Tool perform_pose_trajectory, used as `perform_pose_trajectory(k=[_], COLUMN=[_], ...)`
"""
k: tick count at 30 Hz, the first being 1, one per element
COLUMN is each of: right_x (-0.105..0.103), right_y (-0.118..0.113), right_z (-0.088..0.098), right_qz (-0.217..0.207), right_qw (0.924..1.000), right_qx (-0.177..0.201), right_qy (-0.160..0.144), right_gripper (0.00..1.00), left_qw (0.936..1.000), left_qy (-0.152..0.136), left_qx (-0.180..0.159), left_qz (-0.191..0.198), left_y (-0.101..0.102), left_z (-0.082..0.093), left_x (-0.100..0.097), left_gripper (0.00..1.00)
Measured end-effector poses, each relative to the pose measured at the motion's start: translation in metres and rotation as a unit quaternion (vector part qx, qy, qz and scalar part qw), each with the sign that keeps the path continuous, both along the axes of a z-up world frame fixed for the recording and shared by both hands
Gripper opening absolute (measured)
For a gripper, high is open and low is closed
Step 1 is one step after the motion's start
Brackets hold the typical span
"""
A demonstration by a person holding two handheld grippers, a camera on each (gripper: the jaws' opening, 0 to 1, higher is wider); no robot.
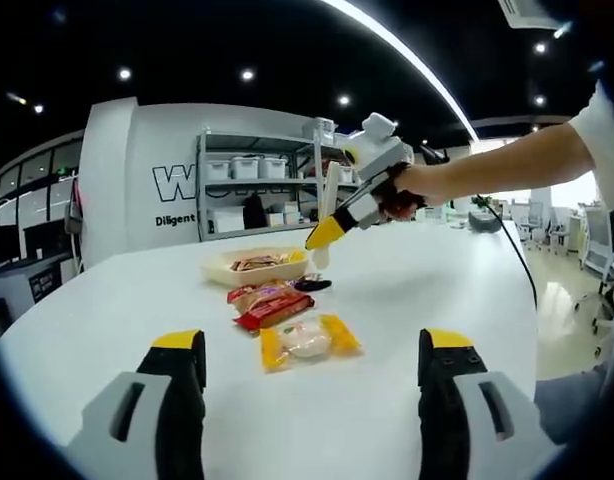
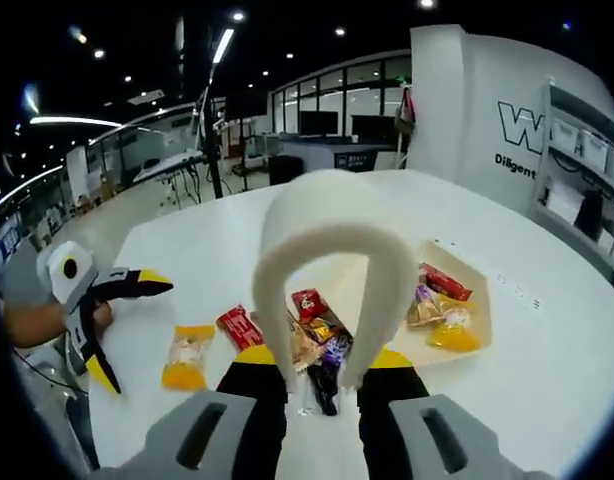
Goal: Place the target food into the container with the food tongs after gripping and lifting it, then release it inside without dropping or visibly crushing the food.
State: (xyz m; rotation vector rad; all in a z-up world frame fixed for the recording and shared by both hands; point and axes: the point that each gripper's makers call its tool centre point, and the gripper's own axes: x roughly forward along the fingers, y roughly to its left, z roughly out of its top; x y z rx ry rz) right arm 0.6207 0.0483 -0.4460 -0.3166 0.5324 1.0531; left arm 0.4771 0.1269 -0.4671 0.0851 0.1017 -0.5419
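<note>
In the left gripper view, the left gripper (image 1: 314,375) hangs over the big white round bench (image 1: 427,290) with its two yellow-tipped black jaws spread wide apart and nothing between them. Just ahead of it lies a snack in a clear wrapper with yellow ends (image 1: 308,341). Behind that is a red snack packet (image 1: 272,309), with more small packets next to it. Farther back sits the shallow cream-coloured tray (image 1: 219,270), which looks like the container, and it already has some snacks inside. The right gripper (image 1: 323,236) is held up by a hand (image 1: 405,193) near the tray, with the white plastic food tongs (image 1: 325,215) hanging down from it toward the bench.

In the right gripper view, the right gripper (image 2: 319,362) is clenched around the white tongs (image 2: 325,262), whose bent top rises up in the middle of the picture. The tong tips reach down over a little pile of packets, with a dark purple packet (image 2: 329,362) and a small red packet (image 2: 309,303) right under them. I cannot tell if the tips are touching a packet yet. The tray (image 2: 479,300) is just beside the pile, on the right. The left gripper (image 2: 117,335) waits off to the side, near the yellow-ended snack (image 2: 188,357).

I think this is the picking-up step. Next, the tongs need to close softly on one packet, lift it, and carry it over to the tray without squashing it.
</note>
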Motion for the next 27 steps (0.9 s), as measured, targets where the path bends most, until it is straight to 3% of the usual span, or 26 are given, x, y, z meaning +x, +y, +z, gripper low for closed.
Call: perform_pose_trajectory(k=[9,20,27], right_x=[0.003,0.012,0.015], right_y=[0.004,0.005,0.006], right_z=[-0.020,-0.022,-0.028], right_qz=[-0.003,-0.007,-0.016], right_qw=[1.0000,1.0000,0.9998], right_qx=[-0.001,0.001,0.010], right_qy=[0.009,-0.005,0.006], right_gripper=[0.21,0.21,0.22], left_qw=[1.0000,1.0000,1.0000], left_qy=[0.002,0.001,0.002], left_qx=[0.001,0.003,0.005], left_qz=[0.000,0.003,0.003], left_y=[0.001,0.003,0.002], left_z=[-0.001,-0.001,-0.002], left_x=[0.001,0.003,0.003], left_gripper=[0.85,0.84,0.83])
